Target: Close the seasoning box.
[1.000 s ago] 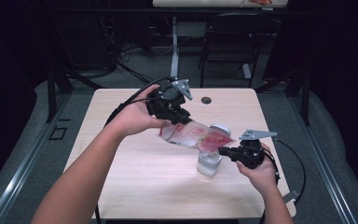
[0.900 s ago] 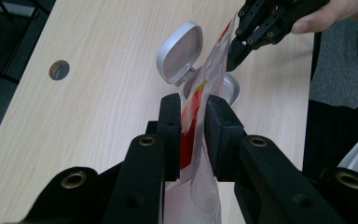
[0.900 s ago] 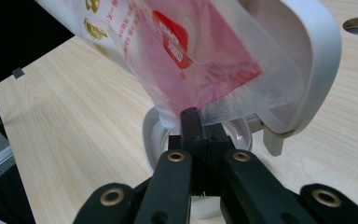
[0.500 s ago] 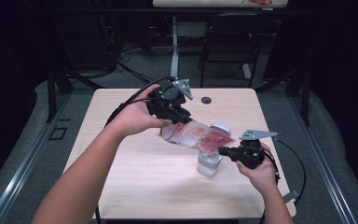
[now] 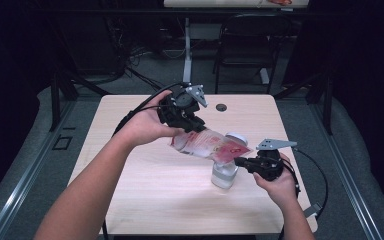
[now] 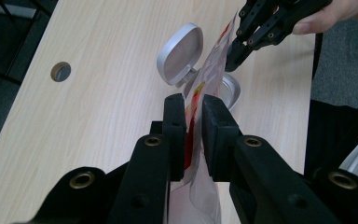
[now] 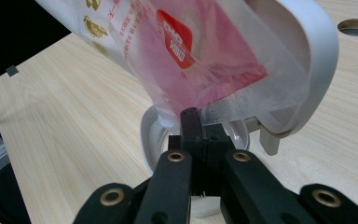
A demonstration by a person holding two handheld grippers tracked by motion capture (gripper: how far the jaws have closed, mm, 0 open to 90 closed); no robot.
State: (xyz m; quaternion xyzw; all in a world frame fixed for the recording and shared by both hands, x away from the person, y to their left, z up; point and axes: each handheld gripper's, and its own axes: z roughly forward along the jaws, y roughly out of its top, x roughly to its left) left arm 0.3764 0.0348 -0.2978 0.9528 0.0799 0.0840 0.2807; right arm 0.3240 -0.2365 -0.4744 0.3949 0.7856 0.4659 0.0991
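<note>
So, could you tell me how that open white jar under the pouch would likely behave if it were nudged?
The jar stands upright and looks fairly narrow, so a push up high might tip it. Its hinged lid hangs open to one side, which probably shifts its balance that way. It appears to be light plastic, so it would likely slide easily on the smooth table.

1. The clear pouch (image 7: 177,51) bore a red patch with white characters, too blurred to read.
2. Its white part carried gold emblems and small red characters, also illegible.
</note>
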